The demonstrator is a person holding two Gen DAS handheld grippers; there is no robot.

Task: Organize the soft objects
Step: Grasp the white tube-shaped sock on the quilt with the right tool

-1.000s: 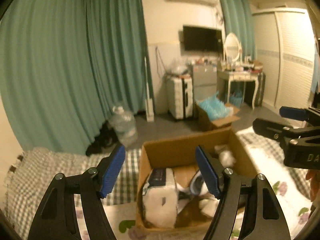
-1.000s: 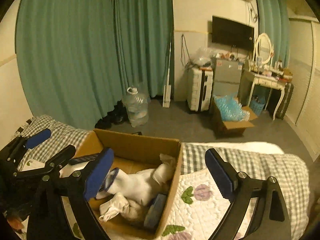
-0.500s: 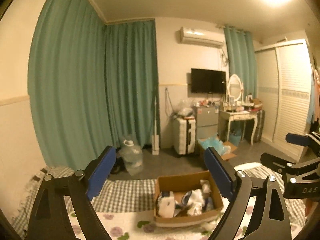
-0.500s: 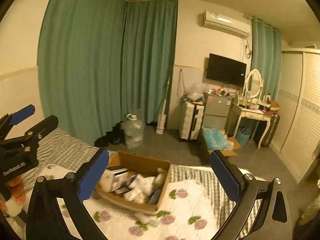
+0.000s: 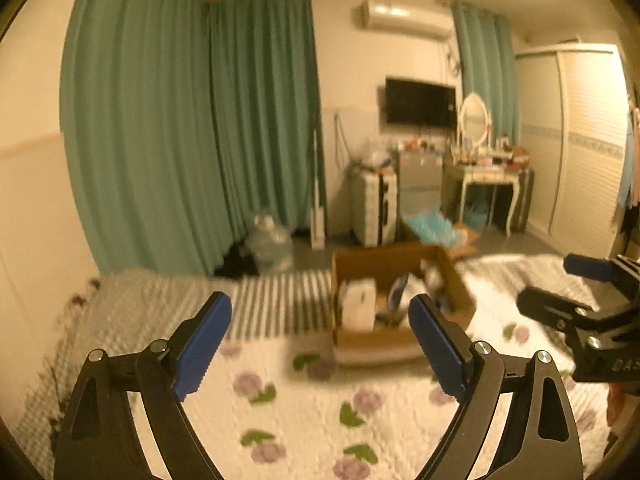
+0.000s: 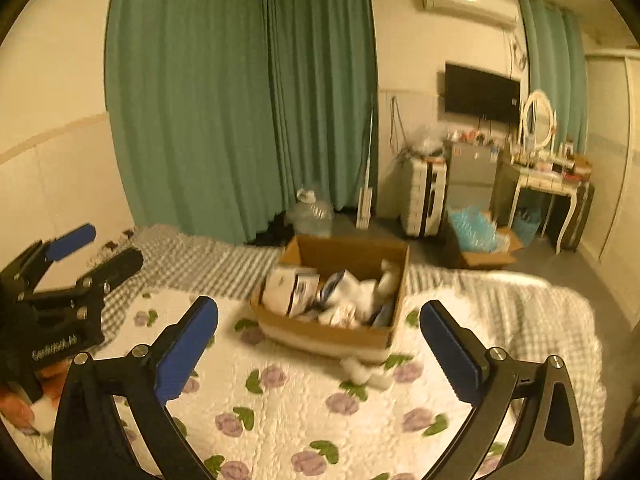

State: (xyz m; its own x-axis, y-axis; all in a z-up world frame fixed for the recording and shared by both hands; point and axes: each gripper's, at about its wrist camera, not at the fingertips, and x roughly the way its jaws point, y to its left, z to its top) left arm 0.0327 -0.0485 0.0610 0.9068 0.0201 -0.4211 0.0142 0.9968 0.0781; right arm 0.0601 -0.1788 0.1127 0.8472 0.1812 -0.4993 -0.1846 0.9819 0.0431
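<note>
the cardboard box (image 6: pixel 332 300), stuffed with white soft things, sits on the flowered quilt (image 6: pixel 296 404), with a white fluffy piece (image 6: pixel 366 374) lying loose just beside its near wall. the left gripper (image 5: pixel 320 344) and right gripper (image 6: pixel 318 344) both gape wide and empty, well short of the box. this looks like a pause between picks; next, the right one probably needs to drop onto that stray piece and close gently.
</note>
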